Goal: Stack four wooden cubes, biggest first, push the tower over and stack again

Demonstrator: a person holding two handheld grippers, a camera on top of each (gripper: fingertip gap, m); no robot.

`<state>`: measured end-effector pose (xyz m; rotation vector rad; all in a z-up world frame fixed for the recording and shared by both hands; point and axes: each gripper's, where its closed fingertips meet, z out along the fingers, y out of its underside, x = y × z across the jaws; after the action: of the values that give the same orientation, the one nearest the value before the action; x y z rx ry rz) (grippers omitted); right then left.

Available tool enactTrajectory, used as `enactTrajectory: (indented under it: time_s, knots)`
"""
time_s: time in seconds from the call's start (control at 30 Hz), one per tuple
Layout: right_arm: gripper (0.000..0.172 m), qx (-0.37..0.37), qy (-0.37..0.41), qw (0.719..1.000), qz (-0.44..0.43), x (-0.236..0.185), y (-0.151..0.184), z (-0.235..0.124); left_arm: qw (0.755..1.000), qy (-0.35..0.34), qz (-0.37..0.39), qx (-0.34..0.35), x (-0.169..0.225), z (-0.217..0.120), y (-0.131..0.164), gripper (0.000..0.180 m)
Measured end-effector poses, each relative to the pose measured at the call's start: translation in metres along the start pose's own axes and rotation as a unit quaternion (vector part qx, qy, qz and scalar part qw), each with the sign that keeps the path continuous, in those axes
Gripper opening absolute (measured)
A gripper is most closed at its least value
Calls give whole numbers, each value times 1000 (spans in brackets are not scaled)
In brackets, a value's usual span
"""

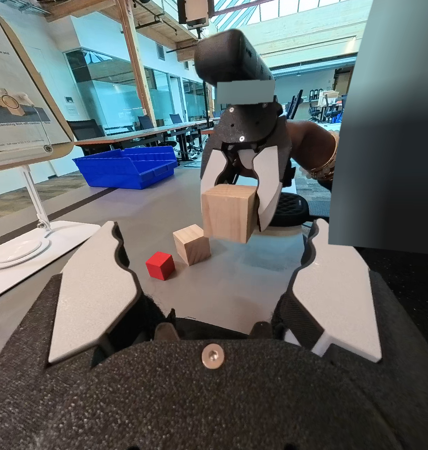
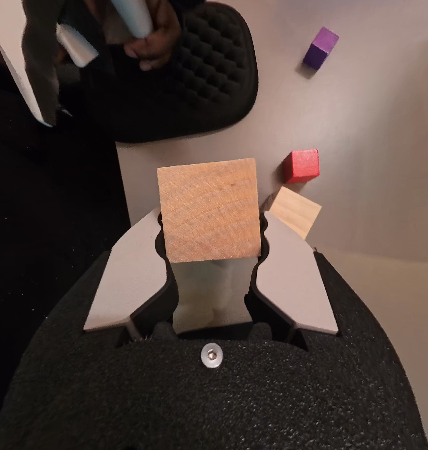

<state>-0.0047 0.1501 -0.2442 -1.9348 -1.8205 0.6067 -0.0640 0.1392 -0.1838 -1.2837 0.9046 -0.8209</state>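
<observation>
large wooden block [image 2: 209,210] sits clamped between both pads of the right gripper [image 2: 210,233], raised above the table [image 2: 354,121]. the left gripper [image 1: 214,246] gapes wide with nothing between its fingers, a small wooden block [image 1: 192,244] and red cube [image 1: 160,265] just ahead of it.

You face a bright open office: glass partitions [image 1: 115,97], timber posts [image 1: 137,60], skylights [image 1: 305,7], long desks [image 1: 135,136].
</observation>
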Motion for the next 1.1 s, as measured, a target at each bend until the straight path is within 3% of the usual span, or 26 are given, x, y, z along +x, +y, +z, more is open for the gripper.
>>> enactTrajectory:
  time_s: [0.33, 0.7, 1.1]
  knots:
    - [71, -4, -31, 999, -35, -13, -21, 26, 1000, 10, 1, -3, 3, 1, 1, 138]
    - [72, -50, -36, 997, -53, -11, -9, 52, 1000, 15, 7, -13, 5, 3, 4, 138]
    - [77, -24, -33, 997, -65, -12, -9, 63, 1000, 14, 7, -11, 4, 2, 3, 138]
